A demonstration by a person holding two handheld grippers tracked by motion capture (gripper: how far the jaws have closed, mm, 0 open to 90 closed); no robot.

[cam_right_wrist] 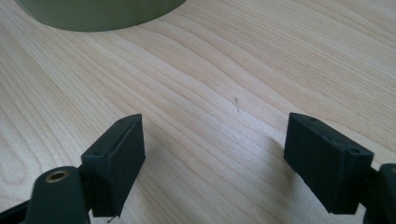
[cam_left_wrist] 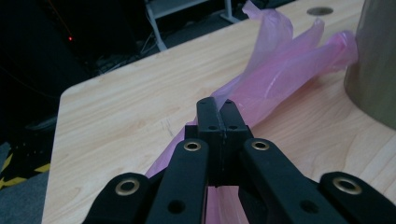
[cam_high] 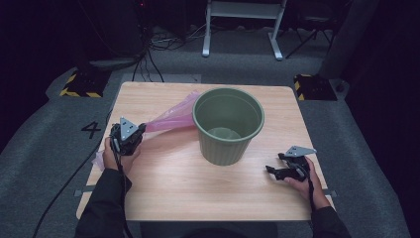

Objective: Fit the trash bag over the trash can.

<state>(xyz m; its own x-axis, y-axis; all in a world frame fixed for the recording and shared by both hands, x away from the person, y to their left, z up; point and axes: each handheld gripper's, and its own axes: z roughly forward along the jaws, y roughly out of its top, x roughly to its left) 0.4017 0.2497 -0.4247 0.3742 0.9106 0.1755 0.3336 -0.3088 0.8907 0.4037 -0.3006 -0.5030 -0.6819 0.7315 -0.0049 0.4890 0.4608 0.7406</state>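
Pink plastic bag lies stretched across the wooden table, its far end against the green bin. Left gripper has its jaws pinched on the film; right gripper rests spread near the bin. Risk: thin film may slip out or tear if pulled, or drag the bin

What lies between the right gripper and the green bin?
Bare wood of the table; in the high view nothing lies between the right gripper and the green bin.
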